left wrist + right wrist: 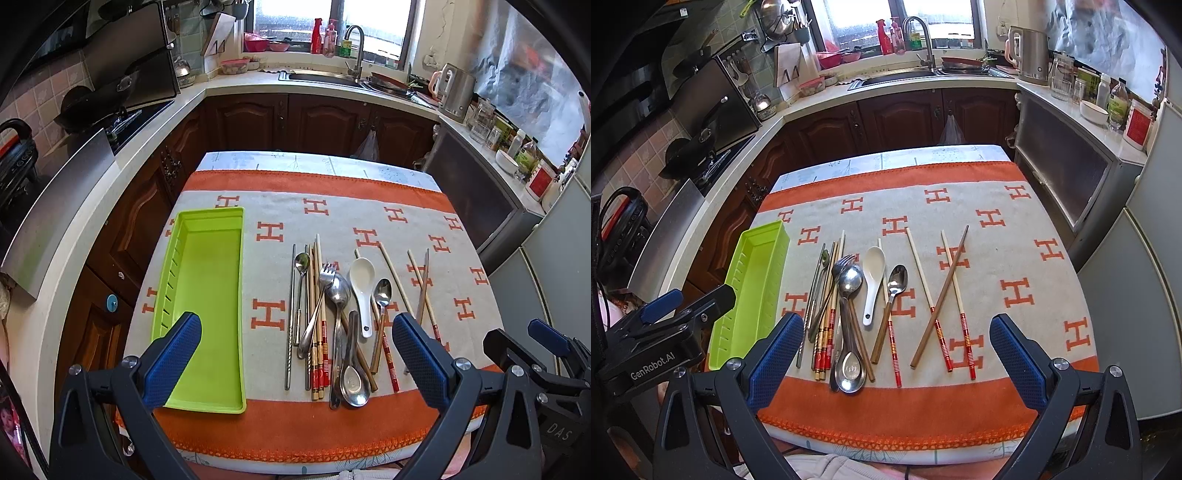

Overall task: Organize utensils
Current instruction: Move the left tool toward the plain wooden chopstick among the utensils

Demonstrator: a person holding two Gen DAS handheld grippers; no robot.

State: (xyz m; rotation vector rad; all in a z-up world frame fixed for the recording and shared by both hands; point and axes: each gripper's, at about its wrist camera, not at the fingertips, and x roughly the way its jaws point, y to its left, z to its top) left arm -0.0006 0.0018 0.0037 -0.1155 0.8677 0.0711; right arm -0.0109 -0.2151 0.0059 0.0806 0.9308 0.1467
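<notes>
An empty green utensil tray (210, 295) lies on the table's left side; it also shows in the right wrist view (753, 295). Beside it lie mixed utensils: a white ceramic spoon (362, 291) (873, 280), a fork (317, 306), metal spoons (341, 295) (849, 280), metal chopsticks (291, 317) and several wooden chopsticks (951, 295). My left gripper (295, 332) is open and empty, held above the table's near edge. My right gripper (897, 332) is open and empty, to the right of the left one.
The table carries an orange and beige cloth (332, 214) with H marks. Kitchen counters surround it: a stove (122, 122) at left, a sink (332, 77) at the back, a kettle (456, 92) and jars at right.
</notes>
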